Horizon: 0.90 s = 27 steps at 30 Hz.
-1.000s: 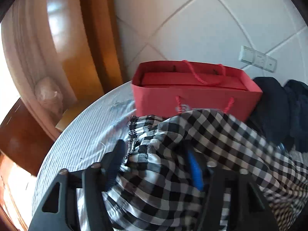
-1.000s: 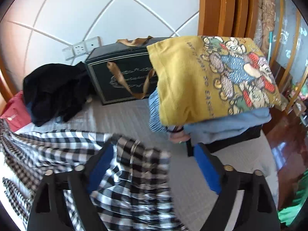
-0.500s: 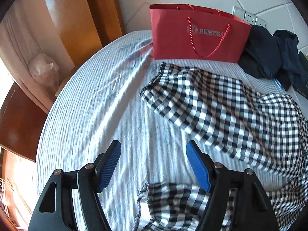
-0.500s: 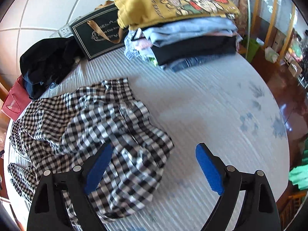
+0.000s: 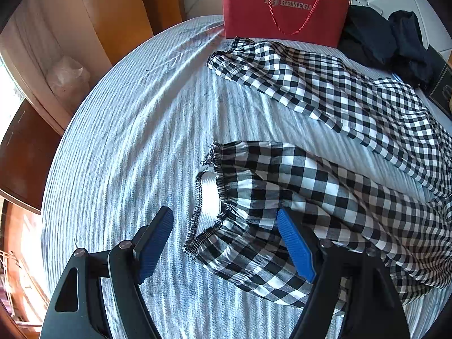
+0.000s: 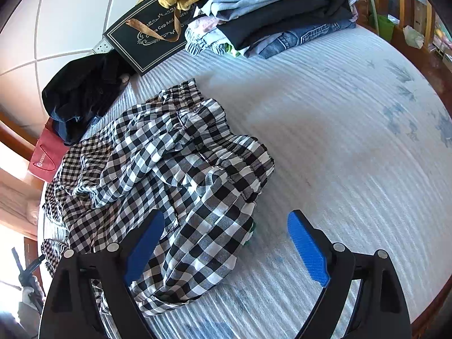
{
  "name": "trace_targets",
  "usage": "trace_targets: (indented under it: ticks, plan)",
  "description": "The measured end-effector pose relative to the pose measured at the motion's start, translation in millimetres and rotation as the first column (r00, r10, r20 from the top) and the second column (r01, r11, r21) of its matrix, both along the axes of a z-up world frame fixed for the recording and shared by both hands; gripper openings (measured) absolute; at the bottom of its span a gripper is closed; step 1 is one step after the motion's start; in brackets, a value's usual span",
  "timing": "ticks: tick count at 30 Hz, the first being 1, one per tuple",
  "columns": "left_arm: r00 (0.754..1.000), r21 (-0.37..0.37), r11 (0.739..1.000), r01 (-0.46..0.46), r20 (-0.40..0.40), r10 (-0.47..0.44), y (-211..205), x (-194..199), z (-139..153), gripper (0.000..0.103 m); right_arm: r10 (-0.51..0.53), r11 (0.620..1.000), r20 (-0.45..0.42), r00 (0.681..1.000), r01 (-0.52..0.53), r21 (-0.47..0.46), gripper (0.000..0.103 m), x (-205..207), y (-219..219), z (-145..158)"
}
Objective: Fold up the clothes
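We saw the checked trousers (image 5: 333, 130) lying rumpled along the bed's (image 5: 127, 141) middle, our left gripper (image 5: 226, 243), just widening, and right gripper (image 6: 226, 248) both spread, pinching nothing.

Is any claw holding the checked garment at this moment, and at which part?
Nothing is held. Left claw and right claw are open above the checked garment, which lies loose on the bed.

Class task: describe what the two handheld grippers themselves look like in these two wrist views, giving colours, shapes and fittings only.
Both look alike. The left gripper and the right gripper each have two black fingers with triangular cut-outs near the base and round silver pins at the joints. Each finger ends in a bright blue, finely ribbed pad. No cables, markings or sleeves show on them.
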<state>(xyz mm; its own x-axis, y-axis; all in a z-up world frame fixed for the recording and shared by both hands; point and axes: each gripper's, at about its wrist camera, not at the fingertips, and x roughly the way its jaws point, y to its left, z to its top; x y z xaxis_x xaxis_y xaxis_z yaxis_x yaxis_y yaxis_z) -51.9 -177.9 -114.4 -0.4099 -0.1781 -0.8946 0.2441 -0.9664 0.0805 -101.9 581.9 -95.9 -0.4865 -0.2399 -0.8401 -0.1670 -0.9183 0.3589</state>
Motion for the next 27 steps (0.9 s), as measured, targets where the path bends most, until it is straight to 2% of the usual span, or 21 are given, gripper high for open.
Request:
trace_targets:
  ticks: [3,6,9,12,13,14,15,20,24,25,26,27]
  plan:
    - [1.000,0.026,0.999,0.020,-0.004,-0.020,8,6,-8,0.077,0.014,1.000,-0.004,1.000,-0.014,-0.006,0.094,2,-5,-5]
    - [0.999,0.003,0.999,0.041,0.000,-0.041,13,11,-18,0.081,0.009,1.000,-0.026,1.000,-0.010,-0.021,0.101,8,-7,-6]
    - [1.000,0.059,0.998,0.012,-0.016,-0.011,6,16,-22,0.082,-0.019,0.999,-0.044,0.999,0.017,-0.044,0.102,12,-5,-7]
    - [0.999,0.050,0.998,0.026,-0.030,-0.024,8,22,-22,0.082,-0.050,0.998,-0.047,0.998,0.049,-0.037,0.101,13,-1,-5]
    - [0.999,0.056,0.998,0.024,-0.022,-0.023,7,24,-21,0.082,-0.061,0.998,-0.049,0.997,0.059,-0.038,0.098,13,0,-4]
    - [1.000,0.064,0.998,0.022,-0.014,-0.021,7,26,-21,0.082,-0.072,0.997,-0.056,0.996,0.069,-0.045,0.088,14,3,-3]
    - [1.000,0.073,0.997,0.020,-0.009,-0.019,5,29,-21,0.082,-0.079,0.996,-0.061,0.995,0.076,-0.047,0.085,14,5,-1]
    - [1.000,0.089,0.996,0.000,-0.018,0.002,0,41,-25,0.083,-0.102,0.995,-0.062,0.993,0.101,-0.021,0.085,1,13,-3]
    - [0.998,0.075,0.996,-0.051,-0.022,0.053,5,42,-25,0.083,-0.139,0.989,-0.045,0.989,0.136,-0.051,0.085,-17,20,-11]
    - [0.997,0.073,0.995,-0.072,-0.025,0.074,6,42,-23,0.081,-0.137,0.990,-0.023,0.990,0.136,-0.018,0.067,-22,15,-15]
    - [0.995,0.072,0.993,-0.092,-0.028,0.095,6,42,-20,0.065,-0.135,0.991,0.000,0.991,0.135,0.014,0.041,-27,10,-18]
    - [0.993,0.071,0.991,-0.113,-0.031,0.115,7,42,-17,0.028,-0.135,0.990,0.012,0.991,0.134,0.046,0.028,-31,4,-19]
